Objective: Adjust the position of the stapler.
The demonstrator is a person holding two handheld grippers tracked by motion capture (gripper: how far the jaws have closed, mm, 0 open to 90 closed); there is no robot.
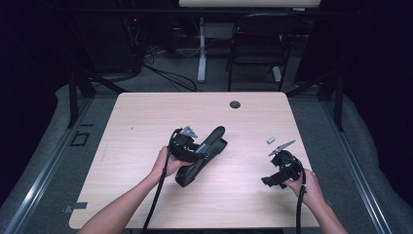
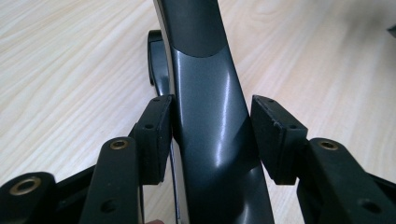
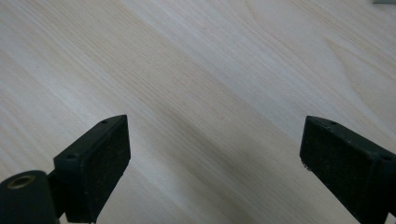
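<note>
Gripping tools number two, one in each of the person's hands. On the left gripper (image 2: 212,135), the jaws stand either side of the glossy dark grey plastic stapler (image 1: 202,156), around its raised top arm; the left gripper view shows one pad touching the arm's side while the other pad stands just off it with a thin gap, so the arm is bracketed but not pinched from both sides. That same view shows the arm's shine and the darker base below it, detail the high view lacks. From the high view comes the layout: the single stapler lies slantwise near the middle of the pale wooden tabletop (image 1: 146,117), its top arm lifted toward the far edge and its base pointing toward the near edge, with the left gripper (image 1: 197,148) reaching it from the left side. Over by the right edge, the right gripper (image 1: 269,180) rests low in the right hand (image 1: 307,187), well apart from the stapler. Its own view has the two black pads (image 3: 100,163) spread wide with bare wood grain between them. One small grey metal piece (image 1: 271,139) lies on the tabletop just beyond the right gripper, toward the far right corner, too small to identify. One round dark cable hole (image 1: 235,104) sits near the far edge.
</note>
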